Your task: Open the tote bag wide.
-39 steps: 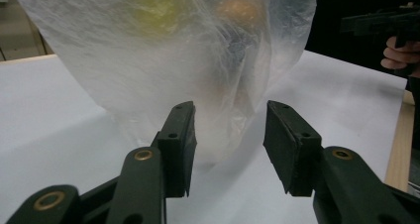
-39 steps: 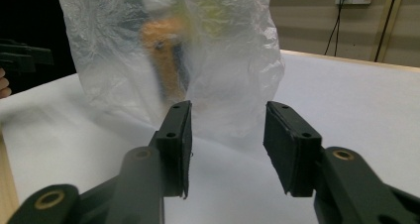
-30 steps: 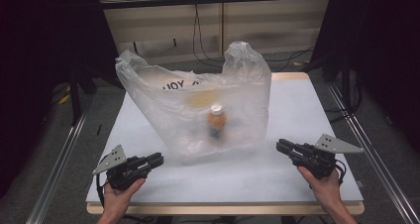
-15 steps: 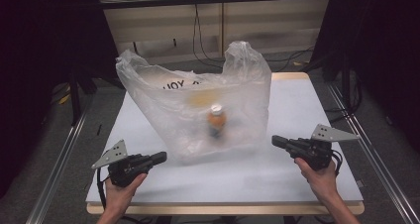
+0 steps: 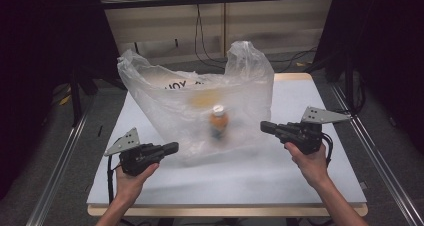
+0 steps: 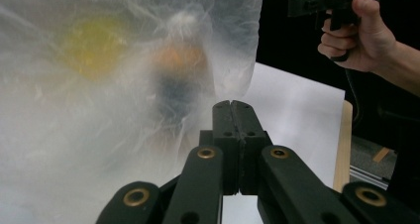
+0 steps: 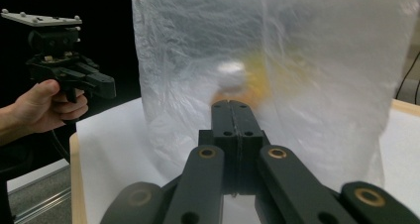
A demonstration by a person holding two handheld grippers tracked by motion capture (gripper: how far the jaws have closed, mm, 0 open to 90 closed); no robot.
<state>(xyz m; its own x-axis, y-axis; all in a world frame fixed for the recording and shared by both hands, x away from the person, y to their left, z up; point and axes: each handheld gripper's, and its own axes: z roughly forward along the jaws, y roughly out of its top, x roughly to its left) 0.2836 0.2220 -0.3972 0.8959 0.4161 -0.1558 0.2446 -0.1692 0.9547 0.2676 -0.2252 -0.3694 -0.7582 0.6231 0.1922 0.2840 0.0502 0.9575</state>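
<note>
While the big, crinkled, translucent plastic bag (image 5: 200, 106) stands upright in the middle of the white tabletop (image 5: 310, 181), both hands hover at its flanks. The left gripper (image 5: 172, 147) is clenched, jaws pressed together on nothing, tip just beside the bag's lower left wall. The right gripper (image 5: 264, 126) is clenched and empty too, pointing at the bag's right edge. Inside the bag, blurred through the film, stands an orange bottle with a white cap (image 5: 218, 122).
</note>
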